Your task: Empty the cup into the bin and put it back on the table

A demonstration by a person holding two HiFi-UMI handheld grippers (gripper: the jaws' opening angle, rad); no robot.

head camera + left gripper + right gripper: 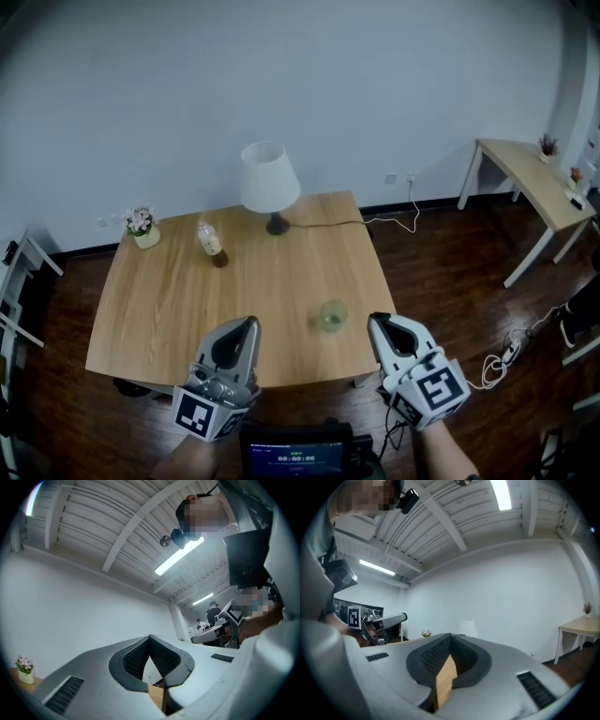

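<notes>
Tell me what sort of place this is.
Probably a sparse office or lab room: a wooden table with a lamp and flower pot, a second desk by the bare white wall, strip lights overhead.

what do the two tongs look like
Both the left tongs and right tongs are pale grey moulded shells tapering to a point, lined with dark textured pads. Each carries a cube of black-and-white square markers at the rear, and slotted vents on the shell.
</notes>
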